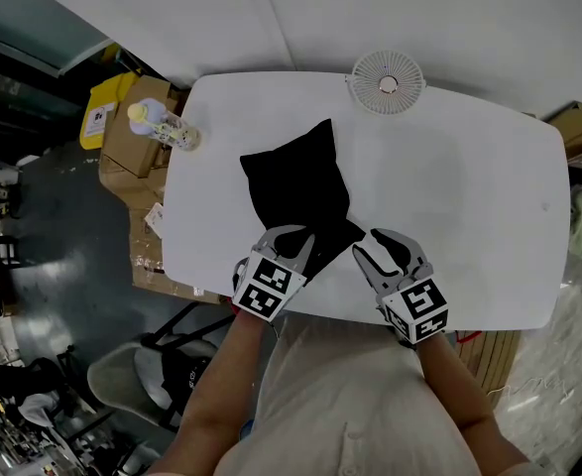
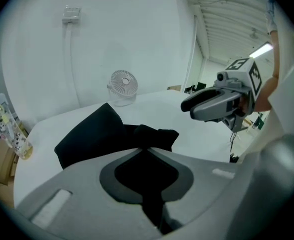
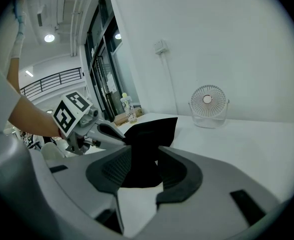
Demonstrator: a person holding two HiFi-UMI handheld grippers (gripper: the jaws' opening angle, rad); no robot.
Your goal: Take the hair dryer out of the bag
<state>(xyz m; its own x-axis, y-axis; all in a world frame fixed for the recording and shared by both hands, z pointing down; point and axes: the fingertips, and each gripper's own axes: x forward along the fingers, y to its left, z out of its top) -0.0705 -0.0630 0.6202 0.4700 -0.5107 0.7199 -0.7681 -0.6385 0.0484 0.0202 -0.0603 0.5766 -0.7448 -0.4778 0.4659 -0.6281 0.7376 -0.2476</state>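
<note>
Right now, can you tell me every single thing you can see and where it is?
table: 1, white, under everything
bag: 1, black, lying on the table's near half
fan: 1, white, far edge of the table
bottle: 1, clear with a yellow cap, table's left edge
cardboard boxes: several, brown, floor left of the table
left gripper: 1, grey, shut on the bag's near edge
right gripper: 1, grey, jaws apart around the bag's near corner
shirt: 1, pale, nearest the head camera

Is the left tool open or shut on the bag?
Shut on the bag: in the left gripper view the jaws of the left tool meet, black fabric pinched between them.
</note>
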